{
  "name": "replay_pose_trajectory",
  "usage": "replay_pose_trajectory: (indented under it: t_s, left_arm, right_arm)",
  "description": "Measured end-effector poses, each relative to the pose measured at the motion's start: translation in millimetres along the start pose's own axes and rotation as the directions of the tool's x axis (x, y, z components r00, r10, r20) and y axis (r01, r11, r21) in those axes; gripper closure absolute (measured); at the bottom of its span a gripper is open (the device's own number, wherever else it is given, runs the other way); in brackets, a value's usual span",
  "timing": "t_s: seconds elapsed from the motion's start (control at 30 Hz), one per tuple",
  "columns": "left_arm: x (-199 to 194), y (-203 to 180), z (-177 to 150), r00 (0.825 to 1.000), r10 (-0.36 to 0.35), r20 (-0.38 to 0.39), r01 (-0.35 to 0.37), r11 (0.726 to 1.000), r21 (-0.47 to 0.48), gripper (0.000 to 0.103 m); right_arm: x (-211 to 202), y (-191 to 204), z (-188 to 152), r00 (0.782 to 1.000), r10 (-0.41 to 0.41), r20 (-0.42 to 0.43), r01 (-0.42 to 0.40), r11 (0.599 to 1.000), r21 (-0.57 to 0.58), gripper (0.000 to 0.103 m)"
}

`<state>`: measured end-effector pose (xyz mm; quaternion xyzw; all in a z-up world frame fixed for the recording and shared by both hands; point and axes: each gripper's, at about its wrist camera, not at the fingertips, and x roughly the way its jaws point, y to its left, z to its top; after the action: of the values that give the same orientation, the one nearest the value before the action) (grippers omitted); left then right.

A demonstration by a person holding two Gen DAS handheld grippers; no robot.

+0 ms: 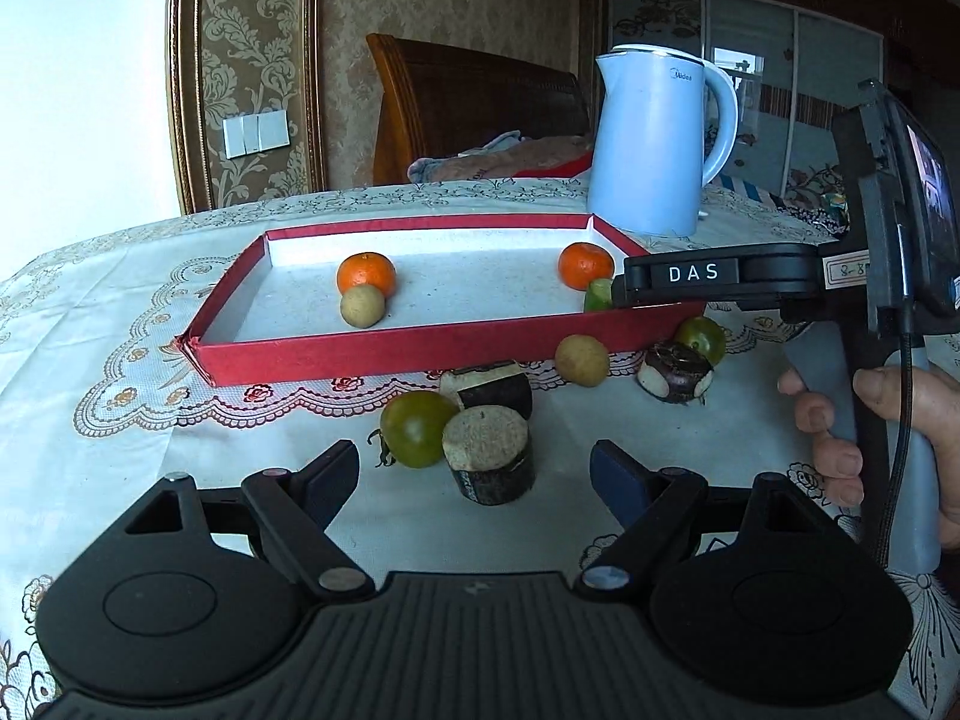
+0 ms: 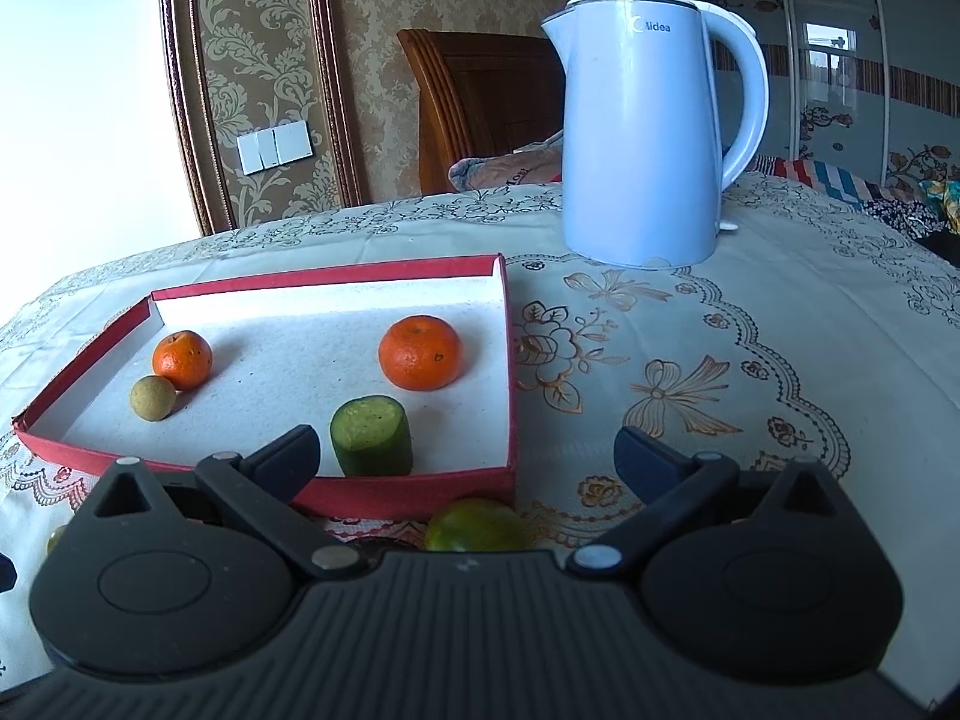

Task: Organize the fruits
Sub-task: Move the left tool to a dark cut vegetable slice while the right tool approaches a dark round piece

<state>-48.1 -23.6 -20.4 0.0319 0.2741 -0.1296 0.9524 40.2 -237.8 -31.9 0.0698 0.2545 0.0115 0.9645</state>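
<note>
1. Looking along the left gripper [image 1: 474, 468], its fingers are seen spread and empty around a cut sugarcane piece [image 1: 489, 459] touching a green tomato [image 1: 417, 429]; the tomato could be knocked rolling if the jaws are closed carelessly.
2. From the right wrist, the right gripper [image 2: 468, 456] is spread, holding nothing, over the red tray [image 2: 414, 489]; the cucumber piece [image 2: 372, 435] inside could be toppled.

Two oranges [image 1: 366, 273] [image 1: 585, 265], two longans [image 1: 362, 306] [image 1: 581, 360], two green tomatoes [image 1: 418, 428] [image 1: 702, 338], one cucumber chunk [image 2: 371, 435], two dark-skinned cut stalk pieces [image 1: 489, 462] [image 1: 493, 387], one peeled dark bulb [image 1: 675, 372], one red tray [image 1: 384, 354], one blue kettle [image 1: 651, 138] were there.
</note>
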Motion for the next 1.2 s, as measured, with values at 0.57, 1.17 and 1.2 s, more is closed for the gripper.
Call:
replay_pose_trajectory:
  t_s: [0.57,1.17,1.2]
  left_arm:
    - [21.4,-9.1,15.3,0.999,-0.003,-0.047,0.0,0.999,-0.05,0.048]
    - [21.5,-6.5,10.8,0.998,0.026,-0.05,-0.027,0.999,-0.029,0.067]
    - [21.4,-6.9,10.7,0.998,0.027,-0.049,-0.028,0.999,-0.027,0.067]
  right_arm:
    - [-0.3,-2.0,0.7,1.0,0.002,-0.007,-0.002,1.0,0.002,0.0]
    - [-72.1,-32.1,-37.9,0.99,0.138,-0.01,-0.138,0.988,-0.076,0.012]
    - [-71.6,-30.1,-37.9,0.989,0.15,-0.017,-0.151,0.986,-0.078,0.016]
